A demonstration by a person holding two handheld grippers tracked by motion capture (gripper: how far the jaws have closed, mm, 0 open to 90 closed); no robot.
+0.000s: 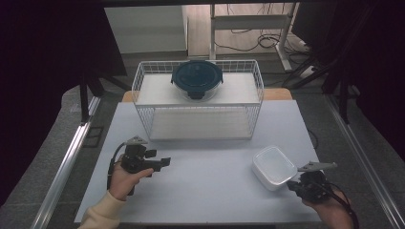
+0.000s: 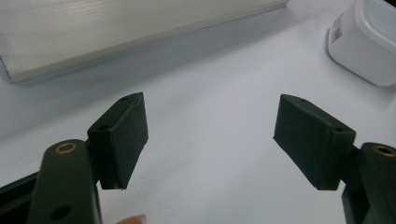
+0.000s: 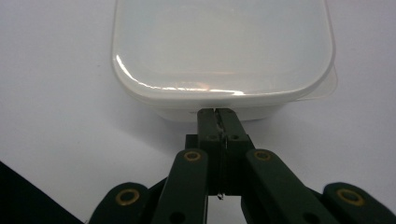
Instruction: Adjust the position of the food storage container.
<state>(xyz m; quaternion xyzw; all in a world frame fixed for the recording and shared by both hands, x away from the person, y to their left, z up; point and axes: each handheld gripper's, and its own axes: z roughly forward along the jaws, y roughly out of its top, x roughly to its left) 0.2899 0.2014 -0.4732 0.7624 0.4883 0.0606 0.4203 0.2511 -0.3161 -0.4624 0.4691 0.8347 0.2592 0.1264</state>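
Note:
A white rectangular plastic container (image 1: pixel 273 167) with a translucent lid lies on the white table (image 1: pixel 210 191) at the front right. My right gripper (image 1: pixel 292 186) is shut, and its joined tips (image 3: pixel 218 115) sit right at the container's (image 3: pixel 224 46) near wall, just under the lid's rim. I cannot tell whether they touch it. At the front left, my left gripper (image 1: pixel 164 162) is open over bare table, nothing between its pads (image 2: pixel 119 140). The container (image 2: pixel 369 42) lies far off to its upper right.
A white wire rack (image 1: pixel 143 90) stands at the back middle of the table. A round dark-blue lidded bowl (image 1: pixel 197 78) sits on its top shelf. The lower shelf board (image 2: pixel 116 32) lies ahead of the left gripper. Metal rails run along both table sides.

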